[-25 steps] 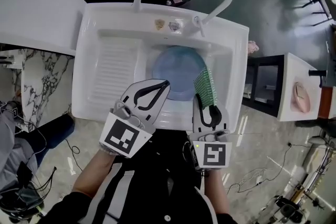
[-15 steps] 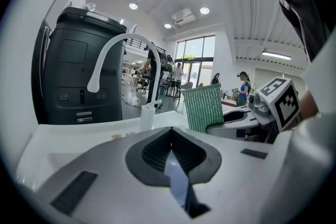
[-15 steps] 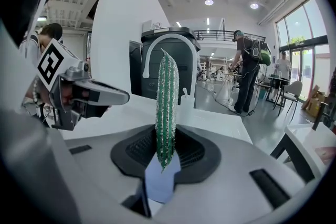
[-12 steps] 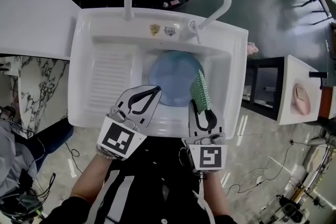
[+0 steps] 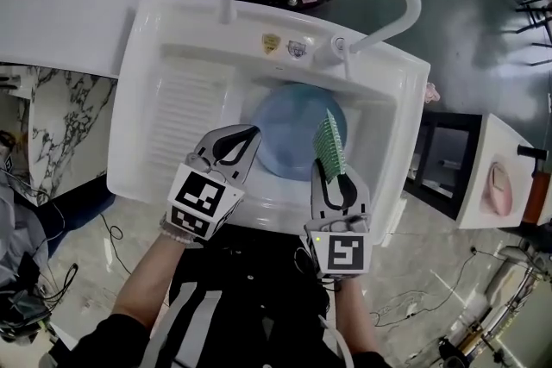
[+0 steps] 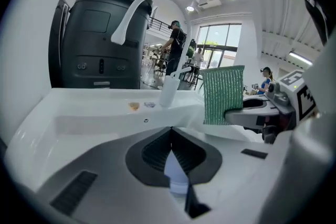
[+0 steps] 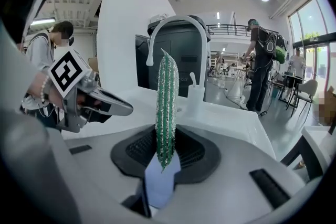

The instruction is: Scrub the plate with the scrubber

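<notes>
Your left gripper (image 5: 245, 137), jaws pressed together on nothing, and your right gripper (image 5: 333, 175), pinching the green mesh scrubber (image 5: 329, 142) upright, have both sunk toward the basin, so scrubbing looks about to start. Beyond them, the pale blue round plate (image 5: 285, 129) lies flat in the white plastic sink (image 5: 172, 39), with no dirt visible.

**A:** What's different with your left gripper (image 5: 255, 132)?

**B:** You've lowered it toward the sink (image 5: 147, 99) and rolled it a little. A second ago its fingertips reached in over the plate (image 5: 289, 129). Now only the plate's left rim lies at them, and the rest sits off to their right.

**A:** And your right gripper (image 5: 331, 166)?

**B:** You've brought that one down too, though less far. The scrubber (image 5: 329, 142) standing out ahead of its fingers was at the plate's right rim. It's now a touch further in, over the plate's right side.
</notes>
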Demonstrator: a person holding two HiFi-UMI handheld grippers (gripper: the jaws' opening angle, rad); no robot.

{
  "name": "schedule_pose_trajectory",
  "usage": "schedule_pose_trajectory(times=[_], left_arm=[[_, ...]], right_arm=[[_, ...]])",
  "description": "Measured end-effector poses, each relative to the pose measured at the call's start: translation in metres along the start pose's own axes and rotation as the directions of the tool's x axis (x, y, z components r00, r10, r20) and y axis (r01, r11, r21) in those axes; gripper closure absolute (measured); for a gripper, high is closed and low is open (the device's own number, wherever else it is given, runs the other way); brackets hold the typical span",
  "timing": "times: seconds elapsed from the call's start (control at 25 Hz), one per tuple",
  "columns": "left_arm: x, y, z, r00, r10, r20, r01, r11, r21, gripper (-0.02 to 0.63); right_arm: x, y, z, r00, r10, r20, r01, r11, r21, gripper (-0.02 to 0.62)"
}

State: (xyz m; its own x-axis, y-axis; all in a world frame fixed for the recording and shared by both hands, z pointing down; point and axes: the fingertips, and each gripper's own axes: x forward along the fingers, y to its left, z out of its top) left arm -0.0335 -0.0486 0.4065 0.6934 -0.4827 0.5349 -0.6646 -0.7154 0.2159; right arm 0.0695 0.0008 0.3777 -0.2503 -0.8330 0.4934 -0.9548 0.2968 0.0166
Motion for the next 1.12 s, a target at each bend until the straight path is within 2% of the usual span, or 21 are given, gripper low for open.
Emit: schedule_pose_trajectory(times=[0.24, 0.4, 0.56, 0.72, 0.92, 1.12], left_arm=[[0.024, 0.009, -0.033, 0.995, 0.021, -0.093, -0.026, 0.998, -0.059, 0.584], [0.043, 0.013, -0.049, 0.99, 0.024, -0.14, -0.042, 0.992, -0.121, 0.527], [0.06, 0.02, -0.062, 0.98, 0.05, -0.193, -0.08, 0.986, -0.149, 0.479], [0.076, 0.032, -0.079, 0.963, 0.083, -0.255, -0.127, 0.979, -0.161, 0.46], [0.096, 0.038, -0.098, 0.943, 0.087, -0.321, -0.163, 0.962, -0.218, 0.446], [0.112, 0.049, -0.112, 0.915, 0.145, -0.376, -0.254, 0.932, -0.258, 0.422]], right_arm=[[0.013, -0.009, -0.011, 1.0, 0.02, -0.022, -0.02, 1.0, -0.005, 0.503], [0.022, -0.01, -0.016, 0.999, 0.036, -0.031, -0.037, 0.999, -0.004, 0.503], [0.024, -0.011, -0.027, 0.998, 0.048, -0.046, -0.049, 0.999, -0.008, 0.503], [0.029, -0.016, -0.033, 0.995, 0.052, -0.083, -0.053, 0.999, -0.008, 0.503], [0.034, -0.023, -0.037, 0.996, 0.062, -0.059, -0.062, 0.998, -0.008, 0.503], [0.039, -0.027, -0.038, 0.995, 0.077, -0.064, -0.078, 0.997, -0.014, 0.503]])
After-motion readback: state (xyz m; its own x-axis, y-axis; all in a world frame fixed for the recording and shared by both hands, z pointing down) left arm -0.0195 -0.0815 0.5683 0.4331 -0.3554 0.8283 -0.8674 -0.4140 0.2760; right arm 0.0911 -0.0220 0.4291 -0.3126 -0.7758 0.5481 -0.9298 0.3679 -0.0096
